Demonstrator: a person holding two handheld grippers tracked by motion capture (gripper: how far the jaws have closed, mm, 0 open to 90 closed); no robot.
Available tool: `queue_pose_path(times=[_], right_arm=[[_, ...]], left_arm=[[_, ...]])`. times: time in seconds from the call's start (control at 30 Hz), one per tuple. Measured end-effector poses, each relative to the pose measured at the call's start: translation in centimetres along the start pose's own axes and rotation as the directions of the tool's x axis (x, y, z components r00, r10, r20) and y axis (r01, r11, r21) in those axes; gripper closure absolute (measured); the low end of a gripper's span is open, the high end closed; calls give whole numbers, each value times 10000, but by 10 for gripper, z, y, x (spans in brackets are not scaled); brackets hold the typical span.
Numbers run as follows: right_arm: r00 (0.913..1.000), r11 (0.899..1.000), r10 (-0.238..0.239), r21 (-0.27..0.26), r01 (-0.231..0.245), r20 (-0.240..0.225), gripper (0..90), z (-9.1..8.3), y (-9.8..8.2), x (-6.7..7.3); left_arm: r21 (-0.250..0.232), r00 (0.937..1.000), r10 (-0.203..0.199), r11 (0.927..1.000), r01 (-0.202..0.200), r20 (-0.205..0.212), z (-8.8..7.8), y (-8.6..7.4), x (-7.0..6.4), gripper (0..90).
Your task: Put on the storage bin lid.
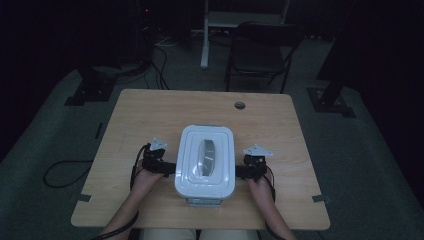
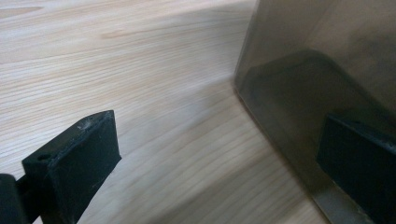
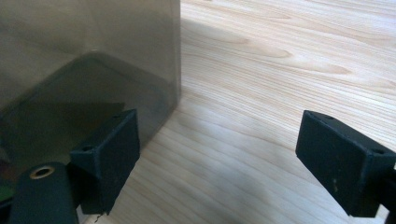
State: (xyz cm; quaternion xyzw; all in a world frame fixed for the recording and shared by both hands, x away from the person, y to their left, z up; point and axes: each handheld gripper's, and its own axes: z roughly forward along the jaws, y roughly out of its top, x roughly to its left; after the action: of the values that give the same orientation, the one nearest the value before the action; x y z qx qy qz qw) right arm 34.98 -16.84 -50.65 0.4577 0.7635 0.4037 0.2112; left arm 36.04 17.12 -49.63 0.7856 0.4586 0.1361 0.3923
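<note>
High view: unlabelled white bin [image 1: 205,165]

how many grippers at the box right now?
2. The left gripper is at the left side of the box; the right gripper is at its right side. Both have jaws apart, gripping nothing.

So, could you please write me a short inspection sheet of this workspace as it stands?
Surface: wooden table, with a round hole near the far edge.
Job's things: white lidded bin at centre front, lid on, translucent wall.
Clutter: nothing seen.
Grippers: left gripper and right gripper flank the bin's sides; both are open, each with one jaw by the wall.
Cables: a black cable loops on the floor at left.
Surroundings: dark room, folding chair beyond the table, grey carpet.
</note>
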Motion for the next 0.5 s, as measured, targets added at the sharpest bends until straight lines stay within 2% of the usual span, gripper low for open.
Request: queue_pose_path(times=[0.2, 0.5], right_arm=[[9997, 9999, 98, 80, -100, 231, 139, -5, -3, -15], [9991, 9992, 380, 123, -382, 194, 139, -14, -8, -37]], left_arm=[[100, 9993, 261, 9996, -264, 269, 8, 5, -15, 5], [146, 9965, 496, 9986, -507, 672, 20, 12, -29, 5]])
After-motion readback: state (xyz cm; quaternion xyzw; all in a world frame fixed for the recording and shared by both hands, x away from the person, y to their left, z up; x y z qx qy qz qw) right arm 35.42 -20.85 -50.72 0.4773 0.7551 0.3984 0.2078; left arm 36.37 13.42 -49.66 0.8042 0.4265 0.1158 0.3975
